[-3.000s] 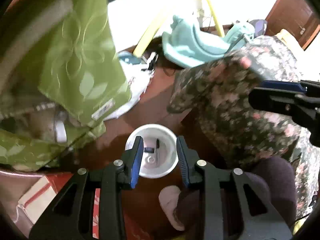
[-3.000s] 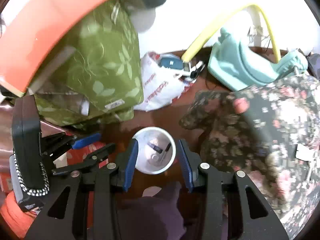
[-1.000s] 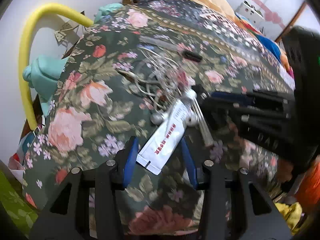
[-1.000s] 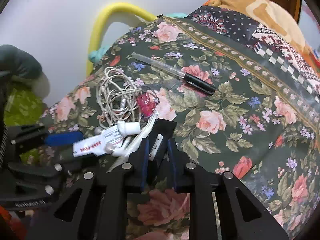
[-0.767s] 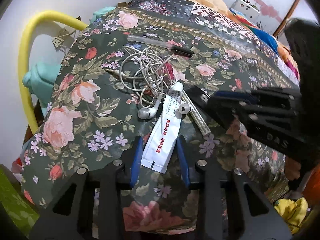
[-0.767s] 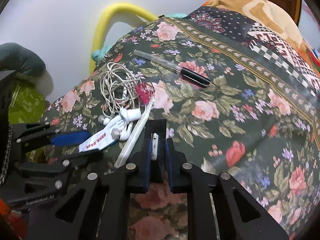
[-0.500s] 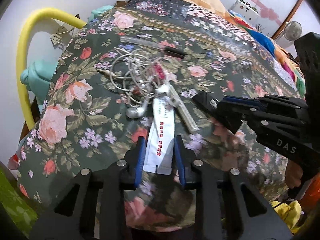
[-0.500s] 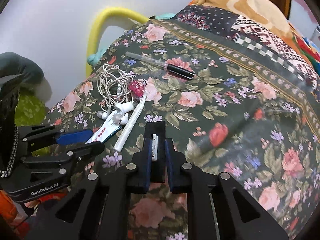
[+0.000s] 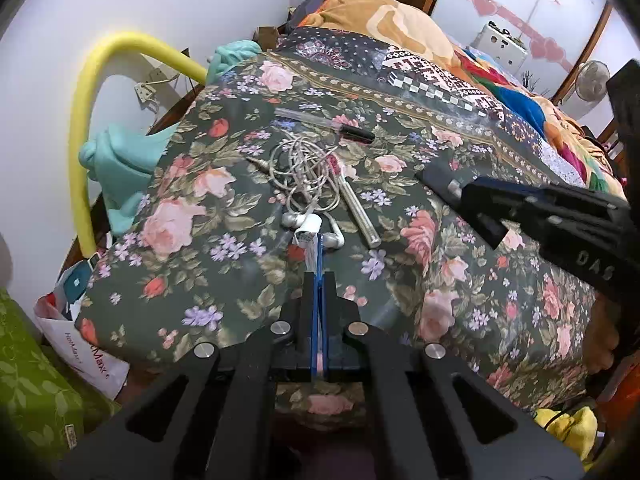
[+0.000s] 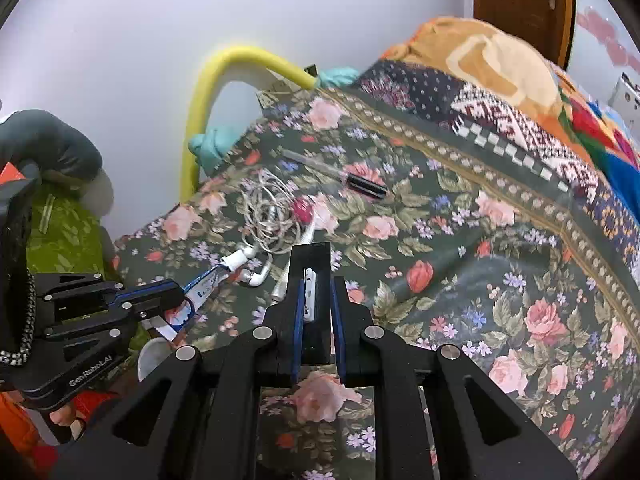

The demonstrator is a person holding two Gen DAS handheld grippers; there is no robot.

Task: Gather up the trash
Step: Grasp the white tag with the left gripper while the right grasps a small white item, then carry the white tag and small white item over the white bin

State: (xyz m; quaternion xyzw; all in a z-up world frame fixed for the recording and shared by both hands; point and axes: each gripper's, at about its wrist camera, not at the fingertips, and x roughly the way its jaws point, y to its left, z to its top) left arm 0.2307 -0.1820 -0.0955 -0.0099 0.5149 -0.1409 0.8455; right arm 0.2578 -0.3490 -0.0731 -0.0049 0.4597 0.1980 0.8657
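Dark floral bedspread (image 9: 192,240) lay cluttered beside a white wall.
Left gripper (image 9: 319,280) pinched a flat white tube (image 10: 208,282), lifted beside tangled white earphones (image 9: 304,172), a silver rod (image 9: 360,212) and a black-capped pen (image 9: 324,124); right gripper (image 10: 315,284) clamped a black block (image 10: 312,256).

The right tool (image 10: 315,280) grips a flat black object (image 10: 312,256) bearing a small white piece, held over the floral bedspread (image 10: 460,264). At nine o'clock, the left tool (image 10: 176,300) clamps a white tube (image 10: 214,278) edge-on. At eleven o'clock lie tangled white earphones (image 10: 268,216), with a pen (image 10: 340,176) beyond them. A yellow foam tube (image 10: 208,92) arcs against the wall.
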